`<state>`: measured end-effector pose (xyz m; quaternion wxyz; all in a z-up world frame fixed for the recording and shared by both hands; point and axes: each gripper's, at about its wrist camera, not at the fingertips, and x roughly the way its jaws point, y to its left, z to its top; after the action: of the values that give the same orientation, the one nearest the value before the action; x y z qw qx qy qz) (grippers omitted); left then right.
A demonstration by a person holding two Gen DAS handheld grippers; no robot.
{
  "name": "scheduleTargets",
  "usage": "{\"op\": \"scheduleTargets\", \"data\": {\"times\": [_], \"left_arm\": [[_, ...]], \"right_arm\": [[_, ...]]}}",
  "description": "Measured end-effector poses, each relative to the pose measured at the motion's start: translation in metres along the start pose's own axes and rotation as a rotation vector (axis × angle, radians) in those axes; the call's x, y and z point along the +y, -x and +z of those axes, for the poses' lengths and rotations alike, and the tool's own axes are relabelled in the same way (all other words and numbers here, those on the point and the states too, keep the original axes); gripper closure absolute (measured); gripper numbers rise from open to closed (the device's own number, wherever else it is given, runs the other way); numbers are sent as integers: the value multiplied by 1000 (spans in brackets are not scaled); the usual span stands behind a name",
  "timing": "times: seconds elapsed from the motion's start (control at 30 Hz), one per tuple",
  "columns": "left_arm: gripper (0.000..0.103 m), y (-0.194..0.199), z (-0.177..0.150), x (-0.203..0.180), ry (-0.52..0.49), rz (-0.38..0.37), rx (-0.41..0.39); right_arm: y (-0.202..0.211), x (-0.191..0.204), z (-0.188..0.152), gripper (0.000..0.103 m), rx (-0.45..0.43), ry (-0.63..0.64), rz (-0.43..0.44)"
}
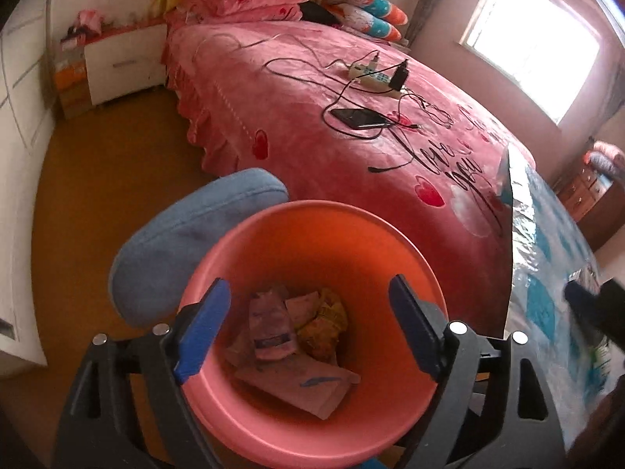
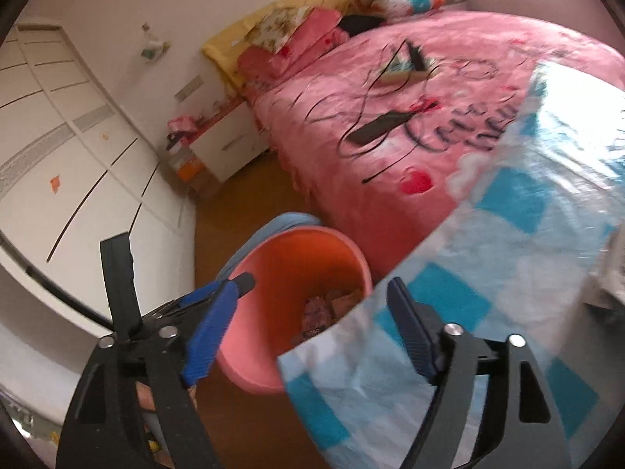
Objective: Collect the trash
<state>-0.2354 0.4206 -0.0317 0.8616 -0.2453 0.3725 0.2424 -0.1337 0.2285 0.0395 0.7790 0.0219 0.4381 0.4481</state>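
A pink bin (image 1: 242, 422) stands on the floor between a blue cushion and the table. Inside lie trash wrappers (image 1: 271, 324): pale purple packets, a yellow crumpled one (image 1: 326, 318) and a flat pouch (image 1: 300, 385). My left gripper (image 1: 308, 285) hangs open right above the bin's mouth, with nothing between its blue pads. In the right wrist view my right gripper (image 2: 314, 285) is open and holds nothing, over the table's corner beside the bin (image 2: 250, 367). Part of the trash (image 2: 318, 314) shows past the cloth's edge.
The table (image 2: 488, 265) carries a blue and white checked plastic cloth. A blue padded seat (image 1: 187, 234) touches the bin's far left side. Beyond is a pink bed (image 1: 297, 90) with a power strip (image 1: 371, 72), phone (image 1: 359, 117) and cables. White wardrobe (image 2: 78, 148) at left.
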Motion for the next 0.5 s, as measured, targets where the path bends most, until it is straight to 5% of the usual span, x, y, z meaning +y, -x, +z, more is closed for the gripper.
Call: {"op": "scheduleTargets", "data": {"times": [0.5], "left_arm": [[13, 21, -7, -87, -232, 14, -44]], "right_arm": [[85, -41, -25, 13, -152, -28, -193]]}}
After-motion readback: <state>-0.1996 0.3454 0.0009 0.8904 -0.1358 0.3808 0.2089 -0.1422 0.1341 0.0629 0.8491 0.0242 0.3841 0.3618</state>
